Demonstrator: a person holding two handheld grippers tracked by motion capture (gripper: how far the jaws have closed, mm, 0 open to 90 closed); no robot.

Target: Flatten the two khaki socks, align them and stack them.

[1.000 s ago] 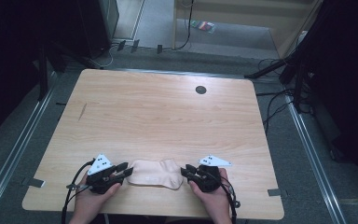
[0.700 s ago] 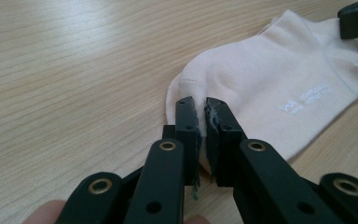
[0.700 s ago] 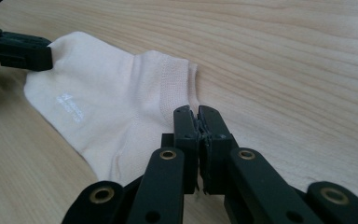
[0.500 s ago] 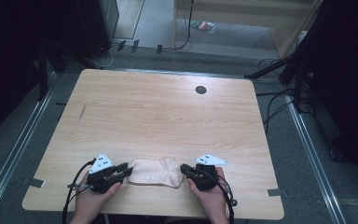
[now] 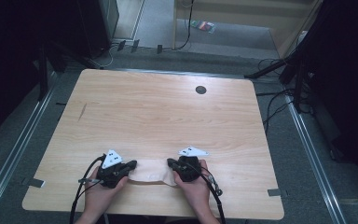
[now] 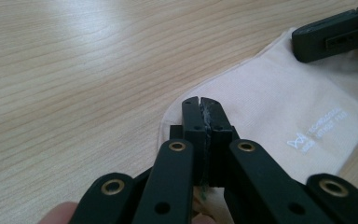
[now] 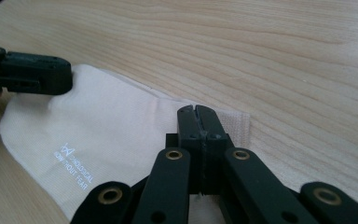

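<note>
The sock (image 5: 151, 171) lies flat on the table (image 5: 168, 116), near the front edge. It looks soft, light and floppy. Left gripper (image 6: 200, 103) and right gripper (image 7: 197, 111) each pinch one end, a good place to hold

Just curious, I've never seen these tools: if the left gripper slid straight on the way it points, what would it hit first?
Probably the right gripper. The left gripper, jaws shut, points across the flat cream fabric sock toward it, with only cloth between; depth is hard to judge.
</note>
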